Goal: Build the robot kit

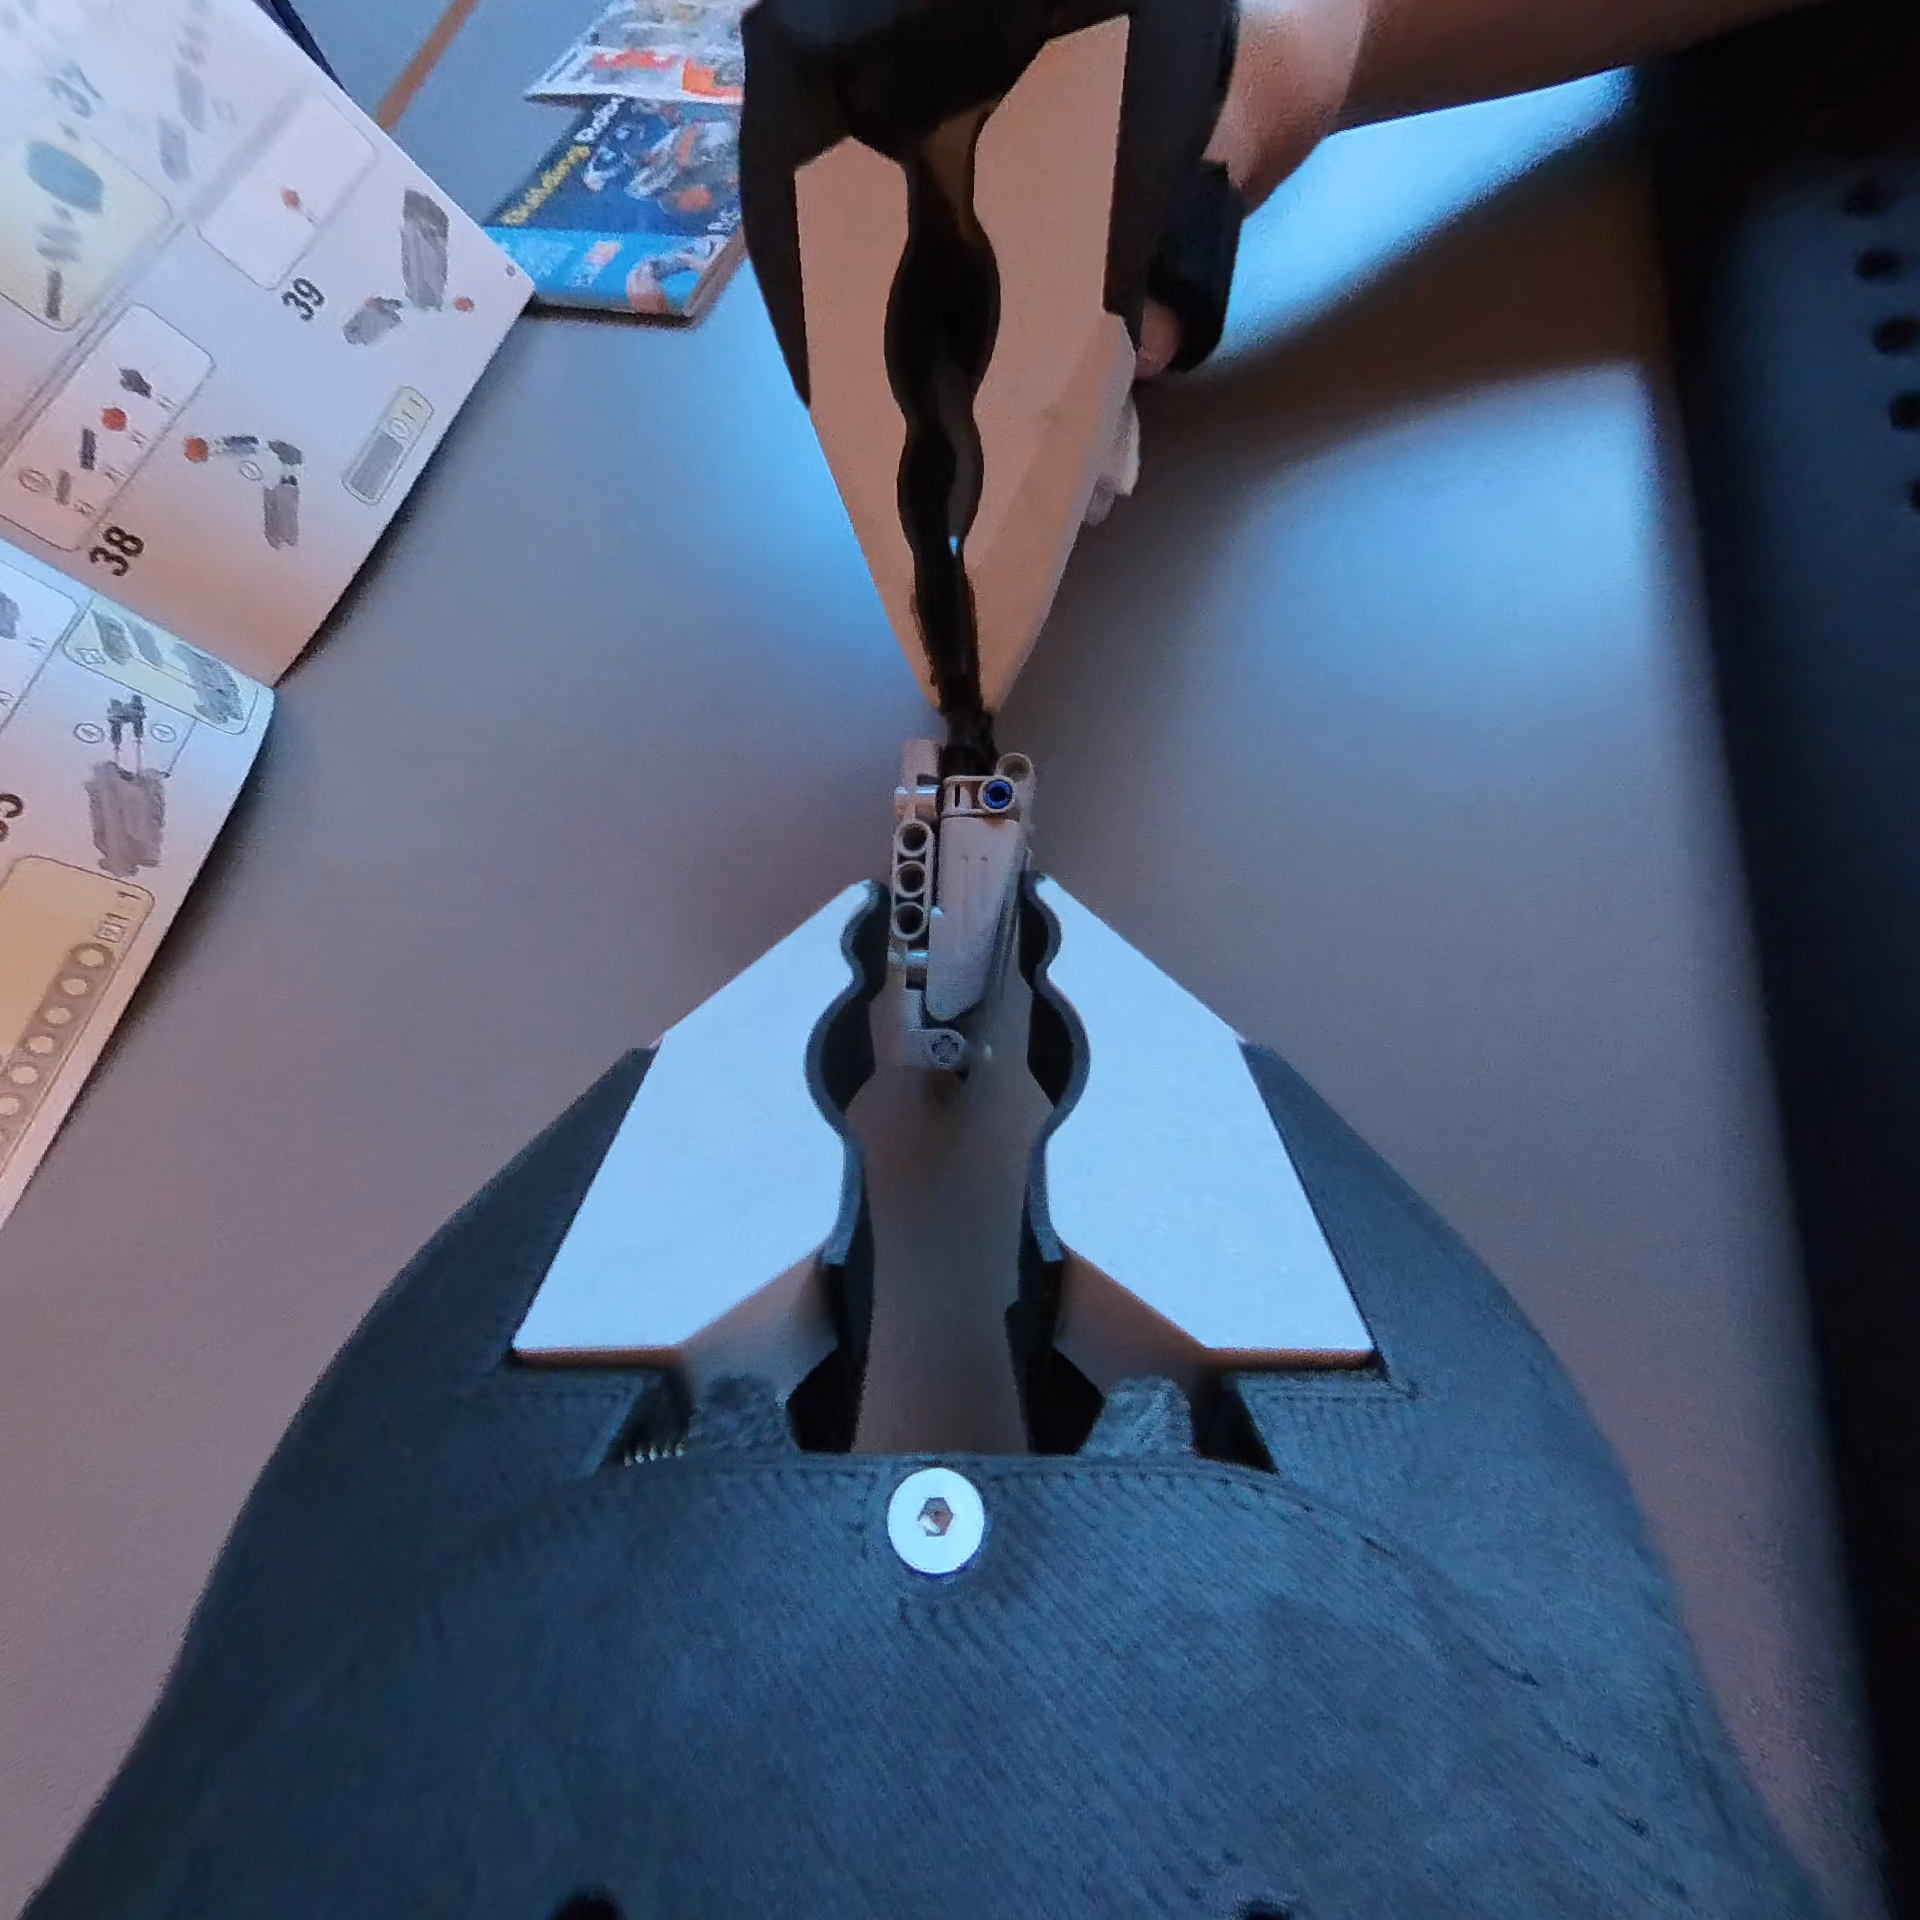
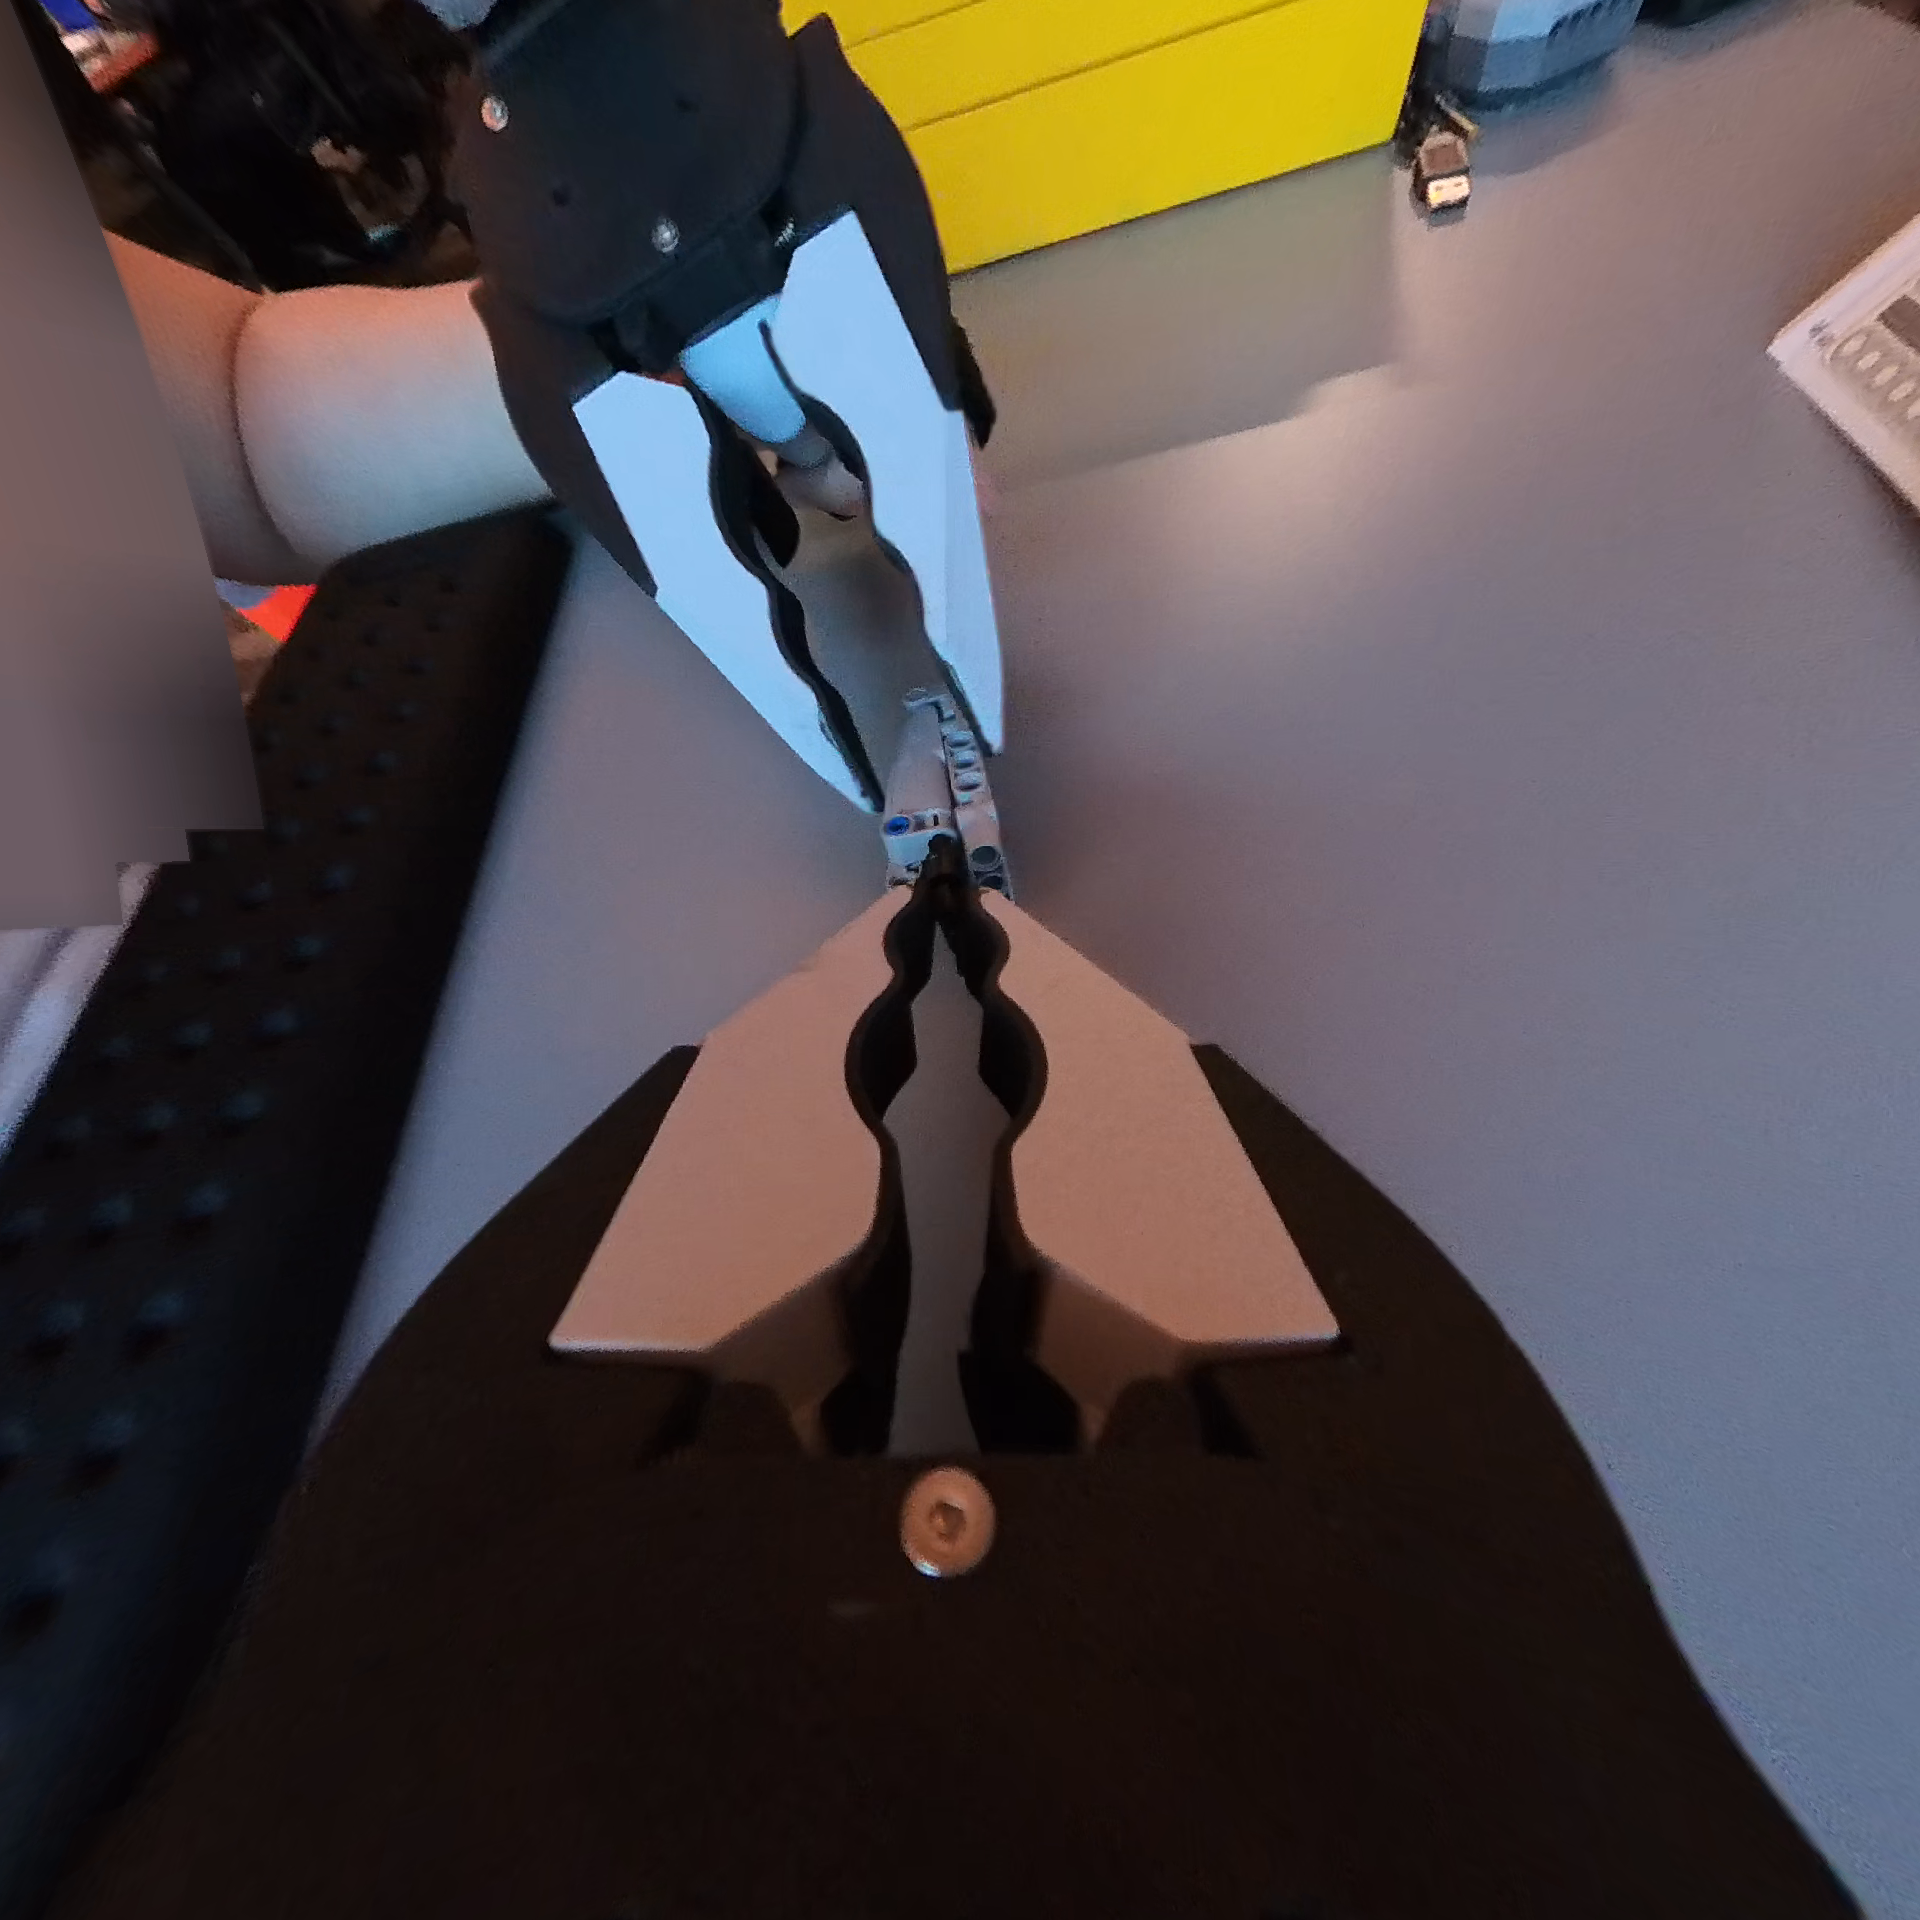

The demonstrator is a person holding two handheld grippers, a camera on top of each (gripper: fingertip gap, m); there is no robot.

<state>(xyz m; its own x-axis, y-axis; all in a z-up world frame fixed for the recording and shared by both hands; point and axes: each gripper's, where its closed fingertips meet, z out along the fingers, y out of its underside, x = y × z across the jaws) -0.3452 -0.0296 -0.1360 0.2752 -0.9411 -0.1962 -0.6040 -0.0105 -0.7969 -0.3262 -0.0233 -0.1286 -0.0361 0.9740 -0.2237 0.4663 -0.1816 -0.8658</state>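
Note:
A small grey brick assembly [image 1: 966,904] with a holed beam and a blue pin is held just above the grey table [image 1: 1351,727]. My left gripper [image 1: 954,899] is shut on its lower half, jaws a little apart around it. My right gripper [image 1: 966,717] comes from the far side, held by a gloved hand [image 1: 1195,260], with its tips pinched shut on the assembly's other end. In the right wrist view my right gripper [image 2: 940,894] pinches the near end of the assembly [image 2: 920,795] and the left gripper [image 2: 930,774] clasps it from beyond.
An open instruction booklet [image 1: 208,416] lies at the left, with a blue booklet [image 1: 623,208] behind it. A black perforated board [image 2: 208,935] runs along one table edge. A yellow box [image 2: 1122,114] and a person's arm [image 2: 364,416] are at the back.

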